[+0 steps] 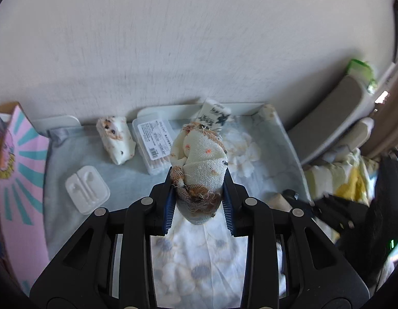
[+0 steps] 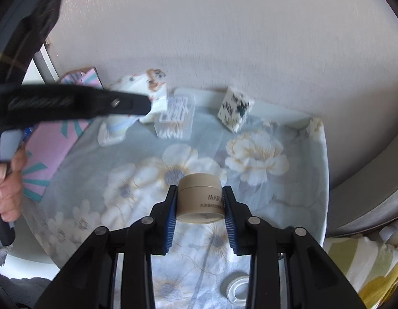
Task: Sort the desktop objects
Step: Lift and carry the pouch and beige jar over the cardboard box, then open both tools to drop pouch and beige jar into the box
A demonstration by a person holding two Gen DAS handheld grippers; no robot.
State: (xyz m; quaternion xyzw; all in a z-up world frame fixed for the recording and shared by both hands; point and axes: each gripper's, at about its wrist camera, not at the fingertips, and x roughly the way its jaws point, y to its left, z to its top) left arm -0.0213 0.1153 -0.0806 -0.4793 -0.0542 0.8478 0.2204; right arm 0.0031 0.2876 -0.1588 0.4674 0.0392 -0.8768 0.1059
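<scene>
My left gripper [image 1: 199,180] is shut on a rolled cream sock with orange dots [image 1: 201,162] and holds it above the flowered cloth [image 1: 193,262]. My right gripper [image 2: 200,195] is shut on a round beige cream jar [image 2: 199,198], held over the same cloth [image 2: 137,180]. On the cloth near the wall lie a second rolled sock [image 1: 116,139], a clear box of cotton swabs [image 1: 154,144], a white earphone case [image 1: 87,189] and a black-and-white patterned packet [image 1: 214,116]. The left gripper also shows in the right wrist view [image 2: 145,105], above the socks.
A pink striped cardboard box [image 1: 18,170] stands at the left edge of the table. A roll of clear tape [image 2: 237,289] lies near the front. A grey chair [image 1: 335,118] and yellow patterned bedding [image 1: 348,180] are at the right. A wall closes the back.
</scene>
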